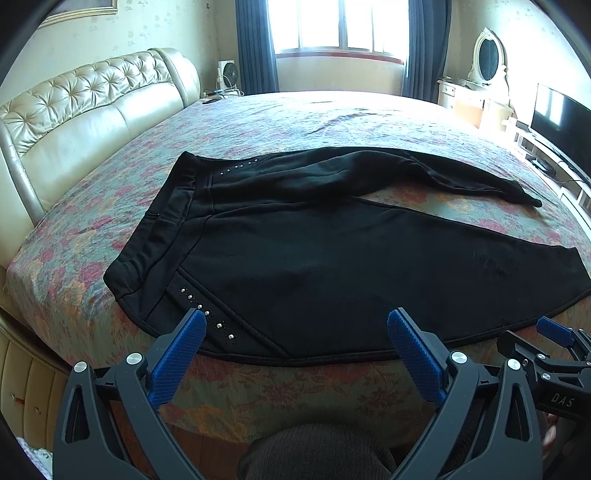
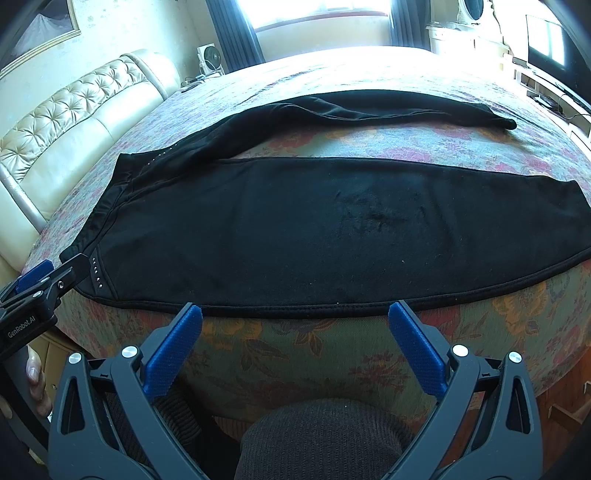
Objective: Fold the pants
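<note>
Both tools sit low at the near edge of the bed [image 1: 258, 122], pointing forward across it and held level. The left hand-held gripper [image 1: 295, 325] has its blue pads spread wide with nothing between them, its tips just short of the side seam of the black pants [image 1: 295, 251]. One left fingertip [image 1: 195, 325] overlaps the line of studs [image 1: 207, 314] near the waistband in the left wrist view; whether it touches the cloth cannot be told. The right hand-held gripper [image 2: 295, 310] is also spread wide and empty, its tips just at the near hem line of the pants [image 2: 332, 229].

The pants lie flat on the floral bedspread, just ahead of both grippers. Their long axis runs crosswise to the fingers: waistband [image 1: 147, 236] off to the left, toward the tufted headboard [image 1: 92, 96], leg ends off to the right. The near leg is smooth and straight along the bed edge. The far leg [image 2: 369, 107] splays away beyond it, angled off so a wedge of bedspread shows between the two legs.

In the right wrist view the left tool appears at the far left, beside the waistband corner. Well beyond the pants, a bright window [image 1: 340, 26] with dark curtains.
</note>
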### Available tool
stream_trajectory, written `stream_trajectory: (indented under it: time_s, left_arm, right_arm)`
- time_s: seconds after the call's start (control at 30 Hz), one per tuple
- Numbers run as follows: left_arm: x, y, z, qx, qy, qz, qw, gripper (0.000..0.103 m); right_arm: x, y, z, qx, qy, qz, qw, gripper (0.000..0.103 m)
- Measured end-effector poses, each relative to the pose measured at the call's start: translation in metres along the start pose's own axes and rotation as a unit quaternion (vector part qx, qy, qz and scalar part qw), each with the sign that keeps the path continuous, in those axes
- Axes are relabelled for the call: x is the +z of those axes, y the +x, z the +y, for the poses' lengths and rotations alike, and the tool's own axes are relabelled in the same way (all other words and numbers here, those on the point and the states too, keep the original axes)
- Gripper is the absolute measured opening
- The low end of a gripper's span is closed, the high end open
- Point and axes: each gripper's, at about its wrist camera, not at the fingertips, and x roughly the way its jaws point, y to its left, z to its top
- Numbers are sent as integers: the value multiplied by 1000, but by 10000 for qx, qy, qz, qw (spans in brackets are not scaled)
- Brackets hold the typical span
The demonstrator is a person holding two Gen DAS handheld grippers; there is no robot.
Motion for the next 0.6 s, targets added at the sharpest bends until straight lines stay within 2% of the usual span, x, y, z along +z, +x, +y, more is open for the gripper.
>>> stream_trajectory:
  time_s: [0.6]
  left_arm:
    - [-3, 5, -2, -16, 91, 80, 9999, 98]
  right_arm:
    - [3, 8, -4, 89, 109, 185, 9997, 101]
